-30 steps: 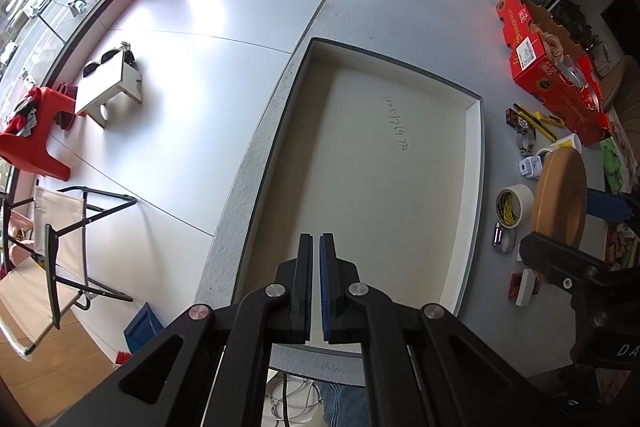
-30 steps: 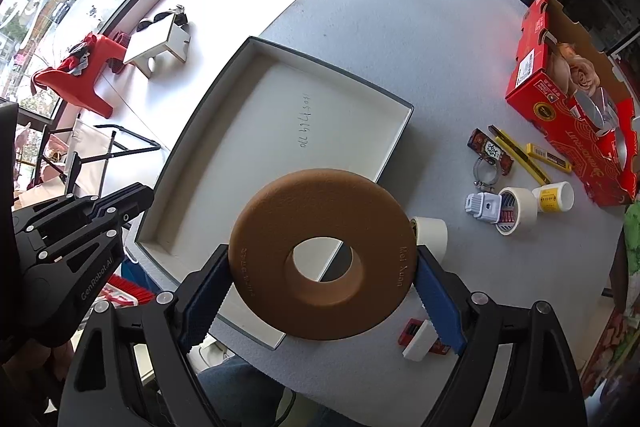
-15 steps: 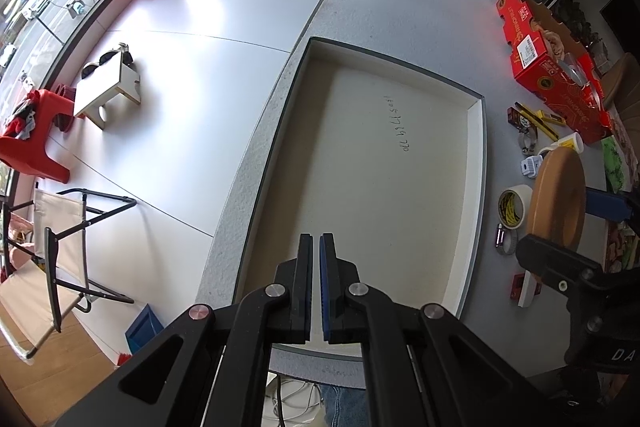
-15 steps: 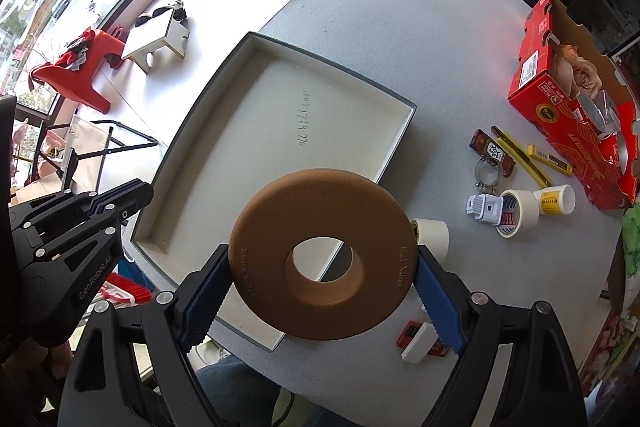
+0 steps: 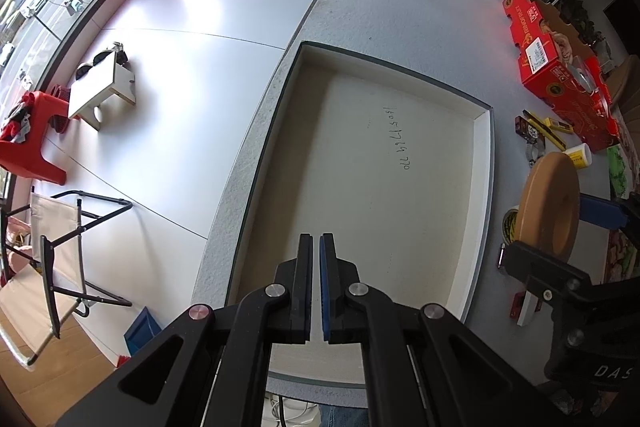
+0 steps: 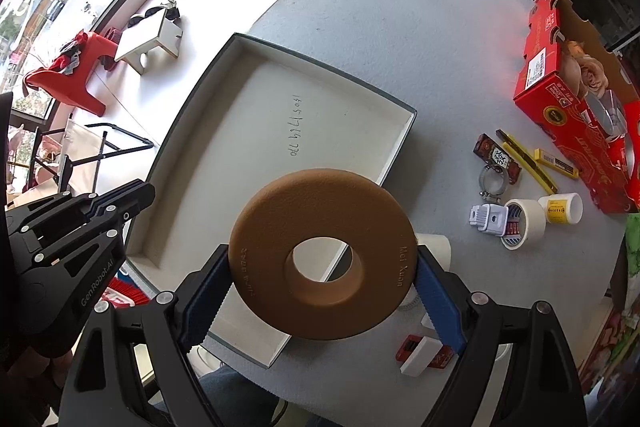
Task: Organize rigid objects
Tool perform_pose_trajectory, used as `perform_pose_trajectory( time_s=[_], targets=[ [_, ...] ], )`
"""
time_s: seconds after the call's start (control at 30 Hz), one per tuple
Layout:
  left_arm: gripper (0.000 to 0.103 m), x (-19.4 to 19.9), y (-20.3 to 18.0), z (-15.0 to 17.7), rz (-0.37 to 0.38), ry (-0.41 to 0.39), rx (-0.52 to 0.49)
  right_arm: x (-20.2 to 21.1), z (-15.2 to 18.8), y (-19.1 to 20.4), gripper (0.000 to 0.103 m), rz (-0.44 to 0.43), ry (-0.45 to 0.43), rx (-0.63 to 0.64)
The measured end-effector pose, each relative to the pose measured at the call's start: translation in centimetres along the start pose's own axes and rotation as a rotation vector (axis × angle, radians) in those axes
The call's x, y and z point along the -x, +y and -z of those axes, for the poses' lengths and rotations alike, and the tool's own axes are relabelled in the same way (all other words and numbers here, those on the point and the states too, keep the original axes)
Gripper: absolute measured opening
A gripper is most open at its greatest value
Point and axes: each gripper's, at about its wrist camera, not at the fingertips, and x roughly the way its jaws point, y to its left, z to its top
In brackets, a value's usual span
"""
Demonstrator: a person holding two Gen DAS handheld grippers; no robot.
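Left wrist view: the left tongs [image 5: 315, 283] hang pressed together and empty over the near end of the tray [image 5: 482, 187]. Compared with a second ago, the tray looks larger and the brown ring [image 6: 322, 259] sits further over its near right corner, pinched by the right tongs [image 6: 324, 281]. I judge placing comes next. Beyond the ring, small items [image 6: 520, 223] wait on the table [image 6: 400, 27].
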Motion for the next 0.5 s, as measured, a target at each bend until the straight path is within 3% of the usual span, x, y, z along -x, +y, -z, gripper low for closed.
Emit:
perform_pose_trajectory(
  time_s=[0.23,0.5],
  targets=[
    [0.003,-1.1,-0.5,-2.3,0.019,-0.011,-0.005,-1.0,-2.4,-1.2,0.088,-0.001,-0.021,-0.019],
    [0.004,0.0,0.9,-2.7,0.205,-0.05,-0.004,-0.7,-2.1,-3.5,0.088,-0.016,-0.046,-0.085]
  ],
)
